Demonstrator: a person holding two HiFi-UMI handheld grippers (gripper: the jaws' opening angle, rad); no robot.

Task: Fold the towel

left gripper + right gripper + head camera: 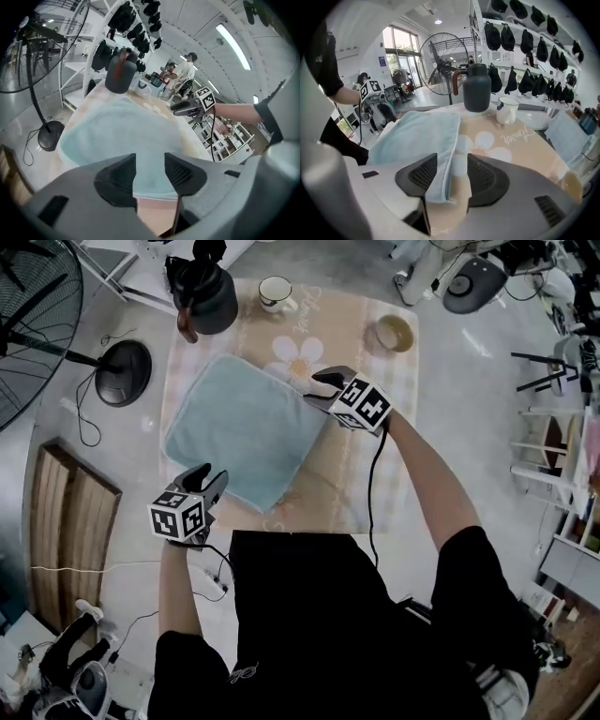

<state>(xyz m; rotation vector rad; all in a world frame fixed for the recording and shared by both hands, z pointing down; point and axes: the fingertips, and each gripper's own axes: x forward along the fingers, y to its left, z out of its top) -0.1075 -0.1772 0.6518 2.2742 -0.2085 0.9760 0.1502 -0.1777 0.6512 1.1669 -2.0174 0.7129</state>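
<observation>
A light blue towel (244, 427) lies folded flat on the flower-print tablecloth (352, 488). My left gripper (211, 476) hovers at the towel's near left edge, open, with nothing between its pads. In the left gripper view the towel (122, 136) spreads out beyond the parted jaws of the left gripper (150, 173). My right gripper (319, 390) is over the towel's right corner, open. In the right gripper view the towel's (417, 136) folded edge runs under the gap of the right gripper (452, 176), and neither pad touches it.
A dark kettle (202, 296), a white mug (275, 293) and a small cup (395, 332) stand along the table's far side. A floor fan (37, 324) with a round base (122, 371) stands to the left, above a slatted wooden bench (70, 521).
</observation>
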